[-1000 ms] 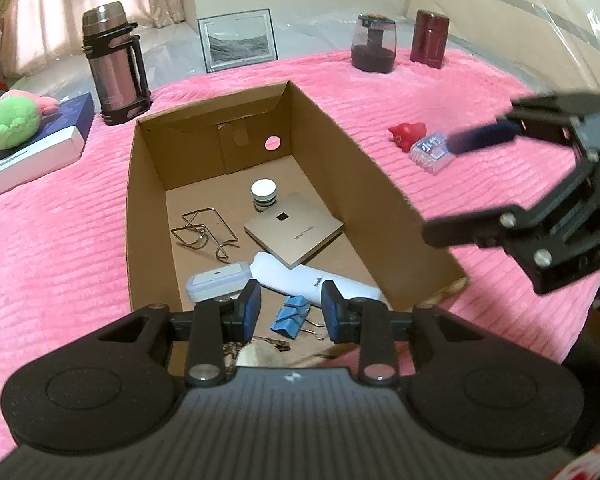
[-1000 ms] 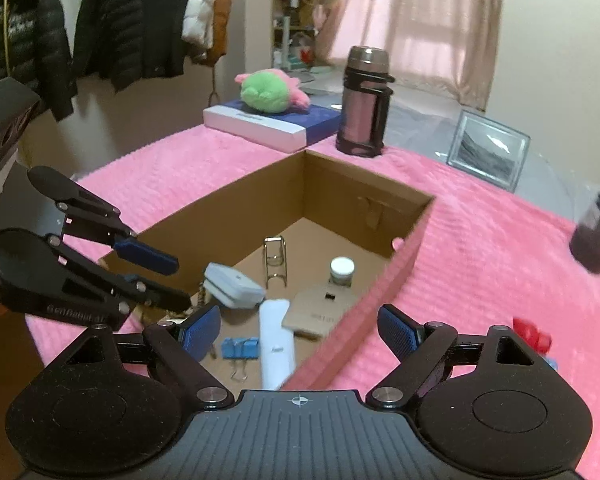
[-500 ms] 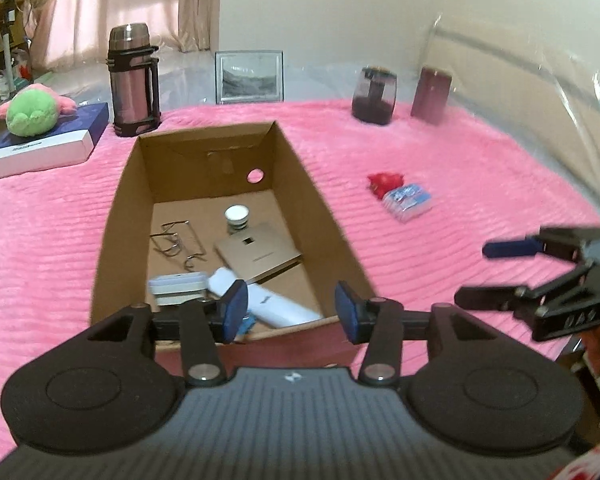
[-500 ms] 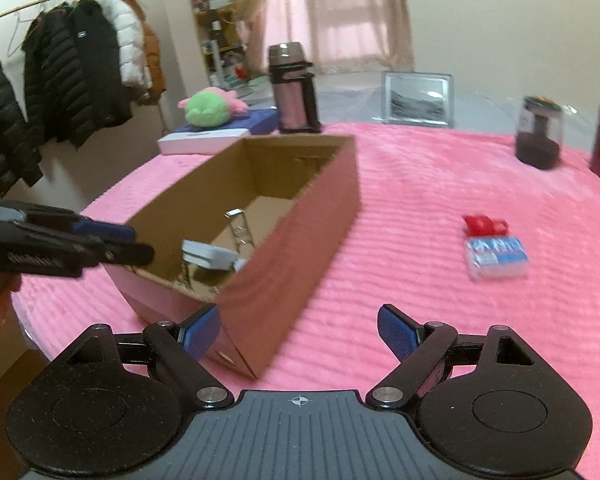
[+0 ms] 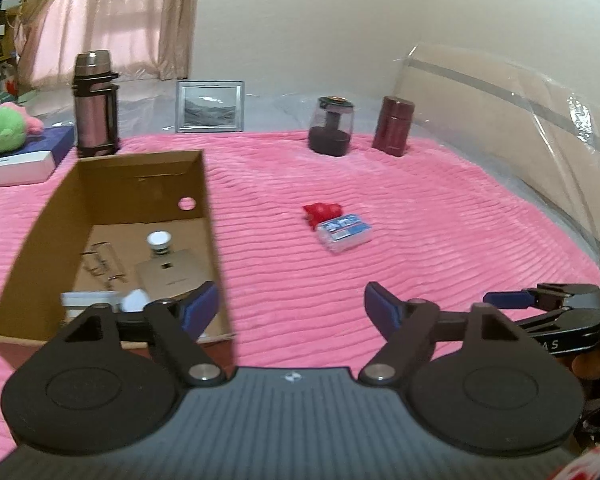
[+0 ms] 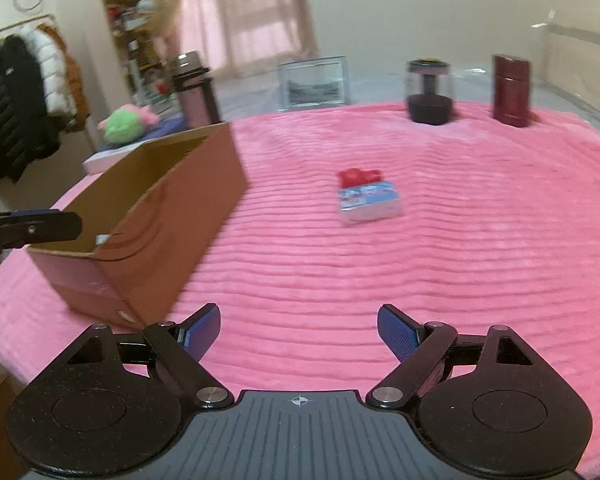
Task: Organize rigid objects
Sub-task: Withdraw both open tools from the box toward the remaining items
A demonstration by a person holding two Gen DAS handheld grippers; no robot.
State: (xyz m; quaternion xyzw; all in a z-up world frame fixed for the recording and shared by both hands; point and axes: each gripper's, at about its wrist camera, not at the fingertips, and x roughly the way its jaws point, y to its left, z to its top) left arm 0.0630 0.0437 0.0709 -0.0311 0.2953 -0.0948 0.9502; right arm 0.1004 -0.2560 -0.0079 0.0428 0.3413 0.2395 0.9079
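Observation:
An open cardboard box [image 5: 204, 208] [image 6: 172, 200] sits on the pink blanket at the left. It holds a small white-capped jar [image 5: 159, 241], a tan square card [image 5: 170, 276], a wire clip [image 5: 104, 264] and a white case. A clear plastic case with a blue label [image 5: 343, 231] [image 6: 370, 202] lies beside a small red object [image 5: 321, 212] [image 6: 356, 176] right of the box. My left gripper [image 5: 292, 310] is open and empty, low at the front. My right gripper [image 6: 299, 332] is open and empty, far short of the plastic case.
At the back stand a steel thermos [image 5: 94, 104], a framed picture [image 5: 210, 106], a dark glass jar [image 5: 330, 126] and a maroon canister [image 5: 394, 126]. A green plush toy [image 5: 2, 128] lies on a flat box at the far left. Coats [image 6: 16, 92] hang left.
Both grippers pulled back from the box and swung right toward the plastic case. My left gripper's jaws opened wider. The box contents did not move.

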